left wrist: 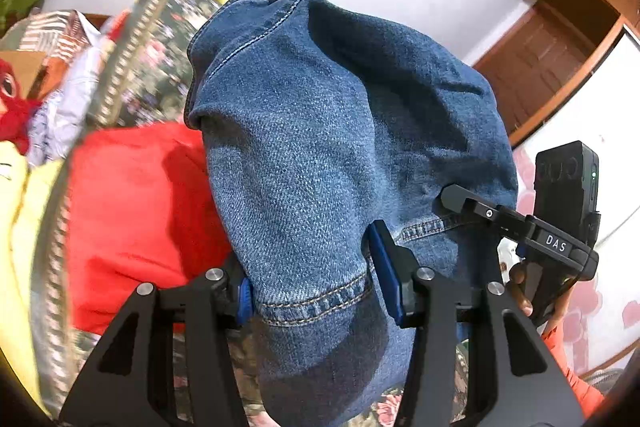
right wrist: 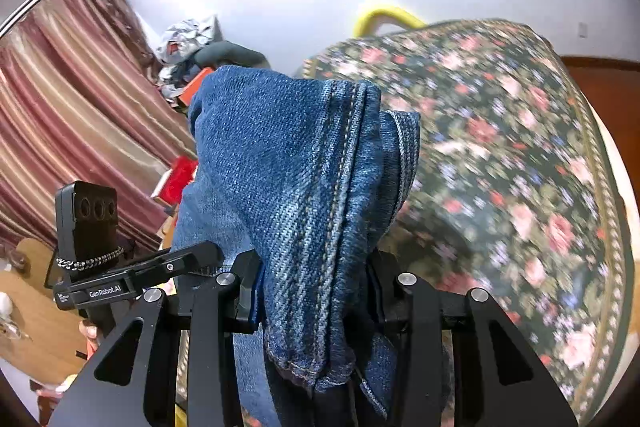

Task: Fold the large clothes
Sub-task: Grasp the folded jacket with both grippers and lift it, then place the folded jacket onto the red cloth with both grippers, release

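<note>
Denim, blue, mid-weight: one pair of jeans (left wrist: 320,147), held aloft above a floral bedspread (right wrist: 520,167). Left tongs (left wrist: 316,291) closed on a stitched hem fold; right tongs (right wrist: 312,291) closed on a bunched thick seam. Right tongs also appear at 3 o'clock in the left view. Handling, judged: heavy for cloth, limp yet stiff at seams, not slippery, not fragile. Best holds likely hems, waistband or double-stitched seams, where layers give the pads bite. Red garment (left wrist: 136,219) lies at 9 o'clock.
</note>
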